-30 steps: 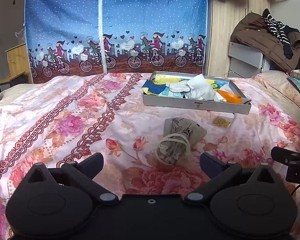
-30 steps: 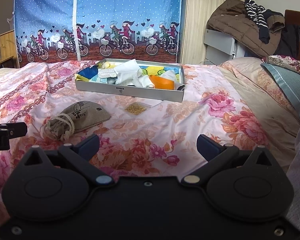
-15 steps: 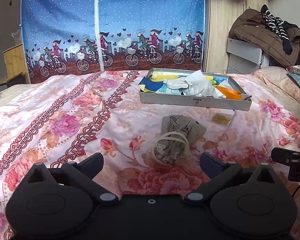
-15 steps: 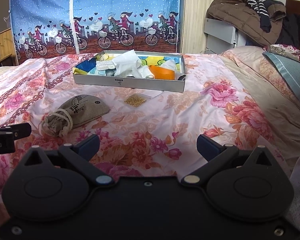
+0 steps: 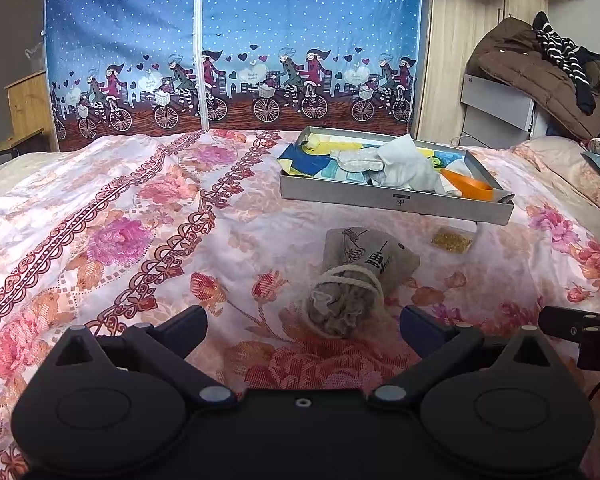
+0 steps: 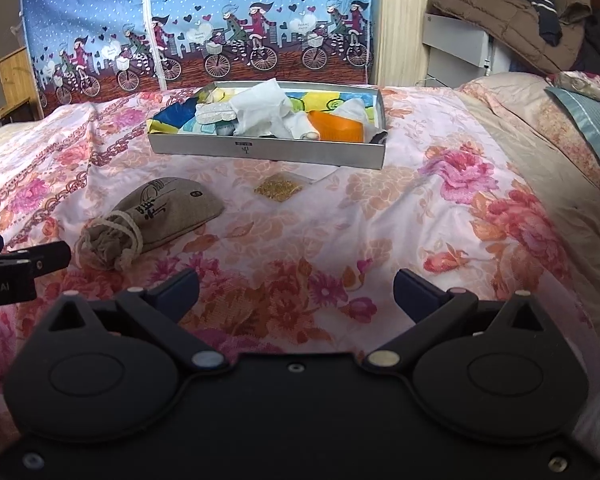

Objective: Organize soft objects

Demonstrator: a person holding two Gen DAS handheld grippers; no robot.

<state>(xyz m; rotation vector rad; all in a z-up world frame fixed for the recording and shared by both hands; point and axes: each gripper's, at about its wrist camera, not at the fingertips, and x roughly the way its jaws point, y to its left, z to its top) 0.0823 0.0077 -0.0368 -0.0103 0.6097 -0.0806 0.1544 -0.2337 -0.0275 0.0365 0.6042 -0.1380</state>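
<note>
A grey-brown drawstring pouch (image 5: 354, 276) lies on the floral bedspread, its tied mouth towards me; it also shows in the right wrist view (image 6: 148, 218). My left gripper (image 5: 302, 326) is open and empty, the pouch's mouth just ahead between the fingertips. A small gold-speckled packet (image 5: 451, 240) lies beyond it, also in the right wrist view (image 6: 278, 189). A grey tray (image 5: 396, 199) with white, blue, yellow and orange soft things stands behind; it also shows in the right wrist view (image 6: 268, 154). My right gripper (image 6: 296, 292) is open and empty over bare bedspread.
A blue bicycle-print fabric wardrobe (image 5: 228, 52) stands past the bed's far edge. Coats are piled on a white cabinet (image 5: 540, 80) at the right. Pillows (image 6: 592, 120) lie along the right side. A wooden stand (image 5: 24, 112) is at the far left.
Both grippers have moved forward and lowered slightly; the pouch and tray appear a little closer. Both stay open and nothing was picked up.
</note>
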